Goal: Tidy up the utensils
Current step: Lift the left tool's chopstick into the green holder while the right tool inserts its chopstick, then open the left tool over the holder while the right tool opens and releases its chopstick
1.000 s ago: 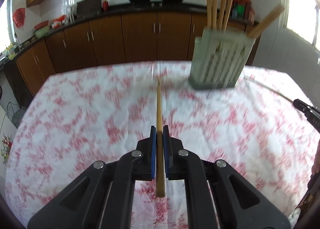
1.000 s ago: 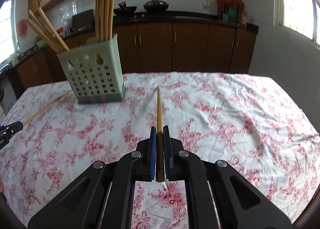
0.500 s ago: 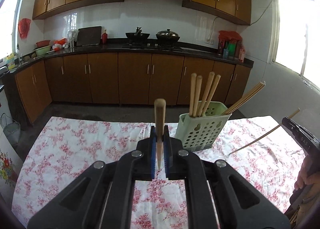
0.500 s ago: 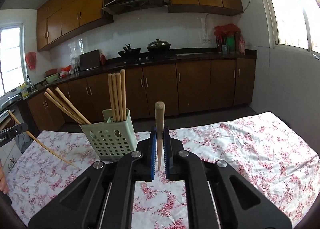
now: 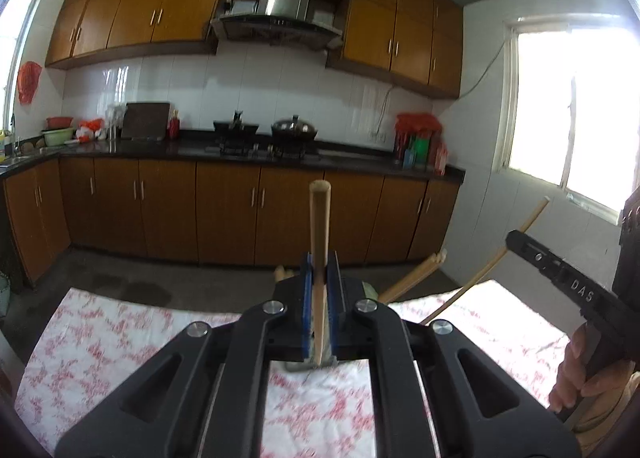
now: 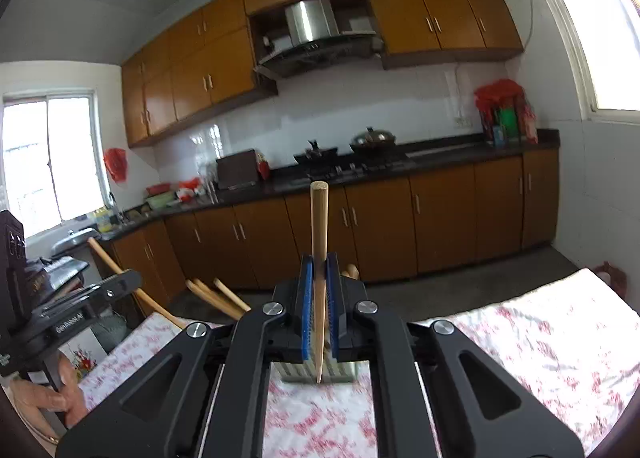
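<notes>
Left gripper (image 5: 320, 278): clenched on one wooden chopstick (image 5: 319, 226), blunt end forward. Right gripper (image 6: 319, 282): likewise clamped on a second chopstick (image 6: 319, 242). Green utensil holder (image 6: 316, 372) (mostly hidden behind the fingers) was seen on the floral tablecloth (image 6: 540, 338), more chopsticks (image 6: 216, 296) inside.

Two claws (image 5: 320, 270), one chopstick (image 5: 319, 226) in each.

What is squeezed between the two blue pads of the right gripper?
A thin wooden chopstick sits clamped between the right gripper's blue-padded fingers, blunt end up and pointed tip down. The right wrist view shows it.
</notes>
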`<state>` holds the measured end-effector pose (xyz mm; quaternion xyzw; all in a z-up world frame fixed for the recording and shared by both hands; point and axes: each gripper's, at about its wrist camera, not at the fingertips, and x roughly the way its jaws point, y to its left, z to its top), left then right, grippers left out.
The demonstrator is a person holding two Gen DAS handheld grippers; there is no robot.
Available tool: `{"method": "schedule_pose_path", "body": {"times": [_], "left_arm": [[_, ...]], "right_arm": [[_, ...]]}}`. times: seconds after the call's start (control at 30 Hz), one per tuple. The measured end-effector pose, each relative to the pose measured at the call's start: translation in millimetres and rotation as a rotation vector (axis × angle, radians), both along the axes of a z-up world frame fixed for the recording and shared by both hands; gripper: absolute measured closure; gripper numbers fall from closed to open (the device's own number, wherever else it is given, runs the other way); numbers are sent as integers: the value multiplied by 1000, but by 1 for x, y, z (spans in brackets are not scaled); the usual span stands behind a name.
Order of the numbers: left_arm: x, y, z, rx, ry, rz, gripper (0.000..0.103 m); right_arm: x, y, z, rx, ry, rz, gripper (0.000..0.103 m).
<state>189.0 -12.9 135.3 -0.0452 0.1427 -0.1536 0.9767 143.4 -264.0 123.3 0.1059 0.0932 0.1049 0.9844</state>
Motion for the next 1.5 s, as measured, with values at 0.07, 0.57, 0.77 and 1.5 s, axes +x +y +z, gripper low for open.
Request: {"method": "schedule_pose_path", "body": {"times": [0.07,0.57,0.77,1.5], "left_arm": [[3,-5,12,-22,-36,6,95],[62,-41,36,-39,-168,68,95],[87,-47,-2,-3,-109,53,95],[-25,35,-27,126,-35,244,4]], "right_arm": [[4,3,8,-6,-26,1,95],[50,13,-1,-20,-40,-31,95],[65,19,-22,-28,27,-24,95],[-24,-1,-22,-64,36,-93,4]]}}
